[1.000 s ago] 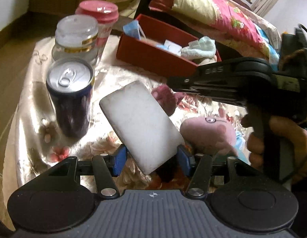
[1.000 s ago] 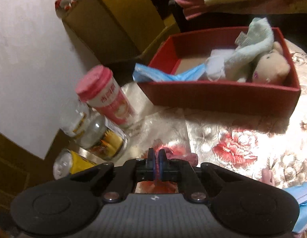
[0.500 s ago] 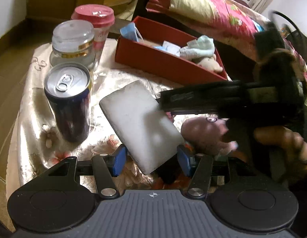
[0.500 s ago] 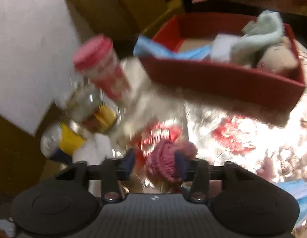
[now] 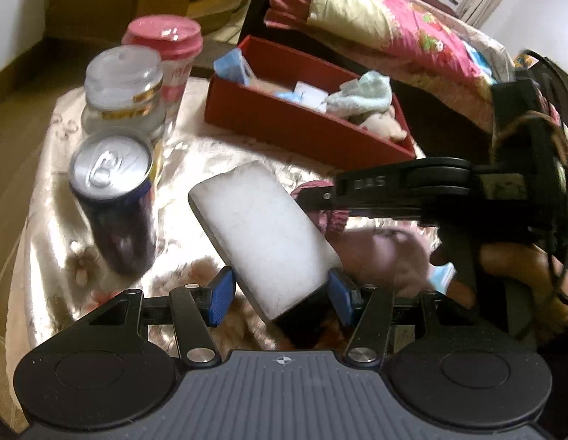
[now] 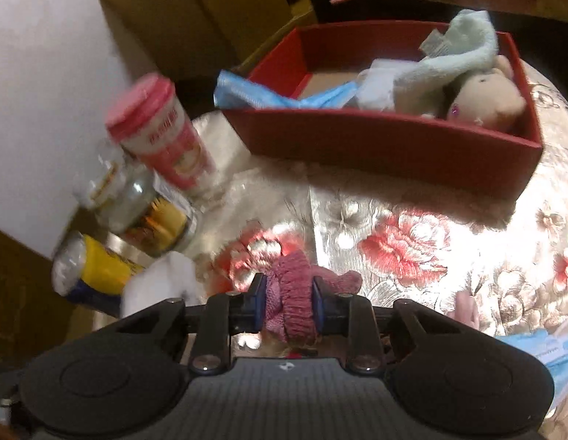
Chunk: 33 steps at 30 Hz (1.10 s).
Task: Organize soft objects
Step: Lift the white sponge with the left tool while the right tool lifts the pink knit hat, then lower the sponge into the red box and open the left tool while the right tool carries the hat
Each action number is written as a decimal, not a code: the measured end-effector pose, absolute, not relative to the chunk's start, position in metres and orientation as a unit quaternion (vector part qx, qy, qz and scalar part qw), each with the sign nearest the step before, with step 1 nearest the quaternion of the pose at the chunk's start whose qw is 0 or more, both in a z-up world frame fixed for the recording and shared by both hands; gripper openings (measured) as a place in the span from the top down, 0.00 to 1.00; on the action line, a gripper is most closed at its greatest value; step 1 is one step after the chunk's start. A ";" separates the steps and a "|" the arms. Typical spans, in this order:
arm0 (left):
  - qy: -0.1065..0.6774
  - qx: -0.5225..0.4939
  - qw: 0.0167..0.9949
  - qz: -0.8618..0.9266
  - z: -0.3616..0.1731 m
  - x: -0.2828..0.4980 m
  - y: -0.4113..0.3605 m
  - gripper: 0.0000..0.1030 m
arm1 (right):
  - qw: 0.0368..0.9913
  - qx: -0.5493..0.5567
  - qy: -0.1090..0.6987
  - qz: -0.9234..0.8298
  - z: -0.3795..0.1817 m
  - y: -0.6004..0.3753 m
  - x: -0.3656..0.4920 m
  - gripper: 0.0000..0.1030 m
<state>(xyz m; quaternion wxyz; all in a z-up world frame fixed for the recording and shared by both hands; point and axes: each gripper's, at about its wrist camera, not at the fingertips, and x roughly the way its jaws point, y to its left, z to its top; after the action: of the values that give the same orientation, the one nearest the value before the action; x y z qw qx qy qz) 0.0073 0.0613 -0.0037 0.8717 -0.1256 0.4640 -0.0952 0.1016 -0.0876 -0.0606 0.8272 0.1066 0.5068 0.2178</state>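
Observation:
My left gripper [image 5: 280, 297] is shut on a white sponge [image 5: 262, 227], which tilts up and away above the flowered tablecloth. In the right wrist view my right gripper [image 6: 288, 300] is shut on a pink knitted sock [image 6: 293, 293], its blue pads pressing both sides. The left wrist view shows that gripper [image 5: 309, 198] from the side, low over the cloth, with a hand [image 5: 522, 267] on its handle. A blurred pink plush toy [image 5: 386, 253] lies under it. The red box [image 6: 375, 143] at the back holds a pale green cloth [image 6: 456, 55], a beige plush [image 6: 482, 99] and a blue mask [image 6: 254, 91].
A drinks can [image 5: 111, 198], a glass jar [image 5: 122, 88] and a pink-lidded cup [image 5: 166, 47] stand in a row at the table's left. Another blue mask [image 6: 541, 348] lies at the near right. A bed with a flowered quilt [image 5: 375, 18] is behind the table.
My right gripper opened, sank over the pink knitted sock and closed on it. The left gripper kept still with the sponge.

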 end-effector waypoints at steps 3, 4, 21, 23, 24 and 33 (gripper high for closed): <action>0.446 -0.125 0.881 -0.097 0.005 0.011 0.057 0.46 | 0.836 0.128 0.486 0.220 -0.045 -0.099 0.100 0.97; 0.440 -0.121 0.884 -0.098 0.008 0.013 0.055 0.46 | 0.839 0.134 0.479 0.220 -0.039 -0.102 0.100 0.97; 0.374 -0.072 0.921 -0.085 0.034 0.040 0.034 0.46 | 0.866 0.155 0.424 0.214 -0.002 -0.120 0.098 0.97; 0.365 -0.065 0.925 -0.083 0.037 0.044 0.030 0.46 | 0.869 0.156 0.419 0.215 0.001 -0.121 0.098 0.97; 0.362 -0.064 0.927 -0.082 0.039 0.046 0.030 0.46 | 0.870 0.156 0.415 0.215 0.003 -0.121 0.097 0.97; 0.345 -0.051 0.934 -0.074 0.044 0.051 0.027 0.46 | 0.877 0.160 0.402 0.210 0.008 -0.126 0.096 0.97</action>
<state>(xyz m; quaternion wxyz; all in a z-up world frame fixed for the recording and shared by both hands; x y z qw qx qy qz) 0.0515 0.0269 0.0443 0.9344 -0.0511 0.3447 -0.0739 0.0955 -0.1265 0.0080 0.8766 0.1604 0.4021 0.2101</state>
